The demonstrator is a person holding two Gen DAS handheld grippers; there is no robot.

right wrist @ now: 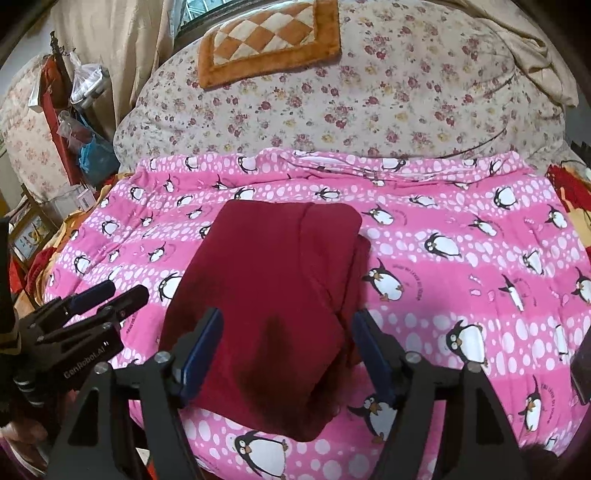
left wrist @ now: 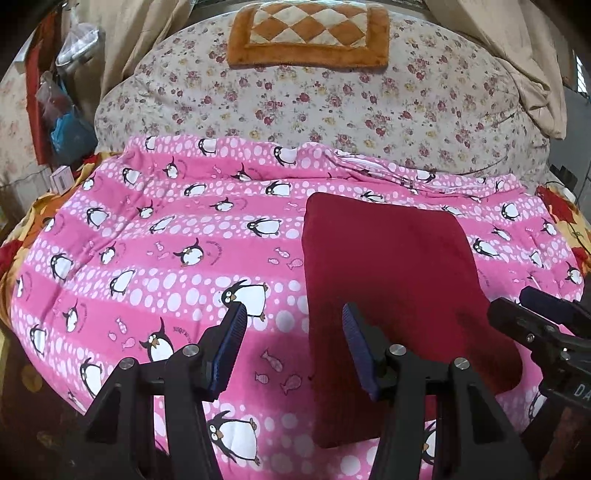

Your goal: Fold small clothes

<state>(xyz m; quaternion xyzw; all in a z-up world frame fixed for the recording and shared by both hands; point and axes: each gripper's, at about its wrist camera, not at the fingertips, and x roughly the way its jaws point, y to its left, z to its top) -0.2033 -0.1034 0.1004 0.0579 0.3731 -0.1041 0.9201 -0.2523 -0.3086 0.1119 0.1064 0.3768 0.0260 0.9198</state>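
A dark red garment (left wrist: 388, 266) (right wrist: 273, 266) lies folded into a flat rectangle on the pink penguin blanket (left wrist: 166, 229) (right wrist: 461, 266). My left gripper (left wrist: 294, 310) hovers open over the garment's left edge, one finger above the blanket, the other above the red cloth, with nothing between the pads. My right gripper (right wrist: 288, 314) stands wide open just above the near part of the garment, which shows between its fingers without being pinched. Each gripper appears in the other's view: the right gripper (left wrist: 511, 301) at the garment's right side, the left gripper (right wrist: 125, 290) at its left.
Behind the blanket rises a floral quilt heap (left wrist: 332, 103) (right wrist: 351, 103) topped by an orange checkered cushion (left wrist: 310, 33) (right wrist: 269, 37). Beige curtains hang at the back. Bags and boxes (left wrist: 62, 110) (right wrist: 81, 129) crowd the far left beside the bed.
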